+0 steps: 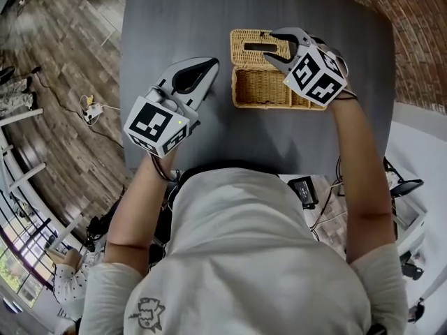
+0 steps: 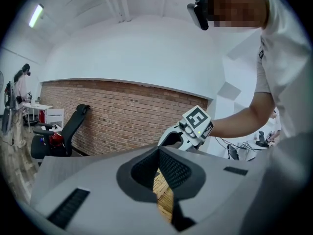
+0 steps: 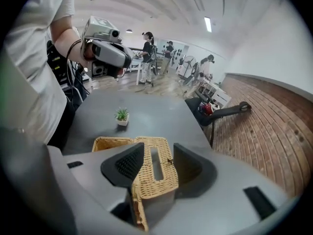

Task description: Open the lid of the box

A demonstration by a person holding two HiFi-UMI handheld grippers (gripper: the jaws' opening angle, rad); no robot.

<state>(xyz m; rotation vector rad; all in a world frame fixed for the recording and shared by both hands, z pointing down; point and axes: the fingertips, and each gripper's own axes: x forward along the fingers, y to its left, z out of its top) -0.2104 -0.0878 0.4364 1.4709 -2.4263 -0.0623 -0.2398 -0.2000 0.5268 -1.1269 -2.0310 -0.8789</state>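
A wicker box (image 1: 262,89) stands open on the dark grey table (image 1: 174,19). Its slotted lid (image 1: 248,40) is swung back on the far side. My right gripper (image 1: 269,45) hovers over that lid with its jaws apart. In the right gripper view the lid (image 3: 166,175) lies beyond my right gripper (image 3: 159,153), and both pads hide its edges. The box's open inside (image 3: 110,143) shows to the left. My left gripper (image 1: 213,61) hangs left of the box, shut on nothing. In the left gripper view the pads of my left gripper (image 2: 159,150) meet, with wicker (image 2: 164,197) visible past them.
A small potted plant (image 3: 122,116) stands on the table beyond the box. A dark office chair (image 3: 220,111) sits off the table's right edge by a brick wall. Cables and a power strip (image 1: 91,110) lie on the wooden floor to the left. People stand far back in the room.
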